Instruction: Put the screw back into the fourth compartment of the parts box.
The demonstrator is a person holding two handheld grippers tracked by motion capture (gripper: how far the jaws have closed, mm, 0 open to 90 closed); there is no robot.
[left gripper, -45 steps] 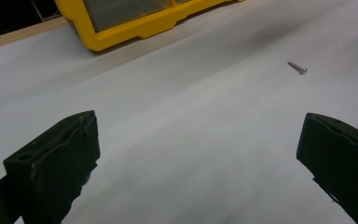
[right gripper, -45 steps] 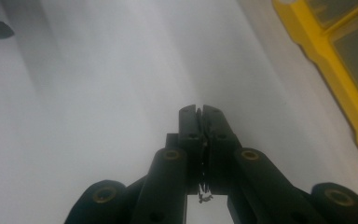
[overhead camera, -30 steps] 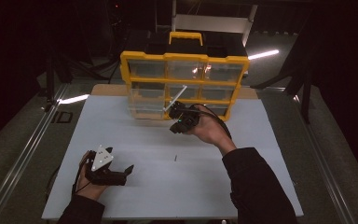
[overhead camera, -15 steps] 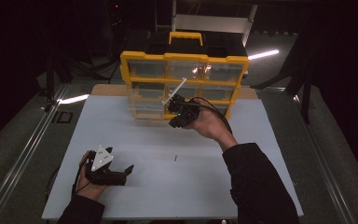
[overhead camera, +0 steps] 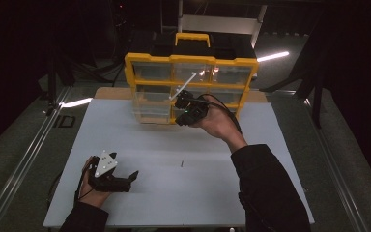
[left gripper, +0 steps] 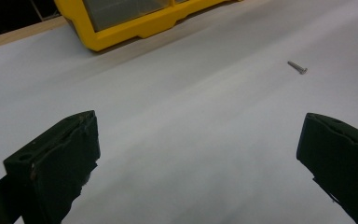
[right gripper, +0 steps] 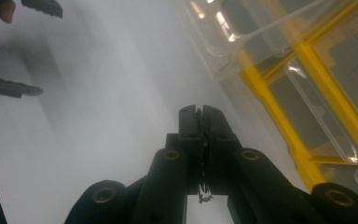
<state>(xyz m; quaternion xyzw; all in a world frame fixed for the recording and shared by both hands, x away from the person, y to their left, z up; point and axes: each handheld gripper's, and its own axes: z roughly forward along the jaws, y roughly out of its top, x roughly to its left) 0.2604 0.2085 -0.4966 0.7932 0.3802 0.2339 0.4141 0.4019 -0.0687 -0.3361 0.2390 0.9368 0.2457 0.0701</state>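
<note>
Nearest me, my left hand-held gripper rests low on the white tabletop with its jaws wide apart and nothing between them. A loose screw lies alone on the sheet beyond it, ahead of those jaws and off to their right in the left gripper view. Its long axis runs slantwise across that view, head to the right, so I judge the jaws would need a turn to close across the shank. This hand is the nearer one to the screw, and it is already down at tabletop level.

Farther out, my right hand-held gripper is raised off the tabletop in front of the yellow organizer, with its jaws pressed together. A small dark speck sits low between the pads, but it is too small for me to say whether it is a screw.

The clear drawer stands pulled out of the organizer's lower left corner, just beside this gripper on its left as seen from above. In the right gripper view the drawer's open rim lies ahead and up to the right of the jaw tips, close but not touching. As I judge it, the coming move turns on bringing those tips over that rim before they part.
</note>
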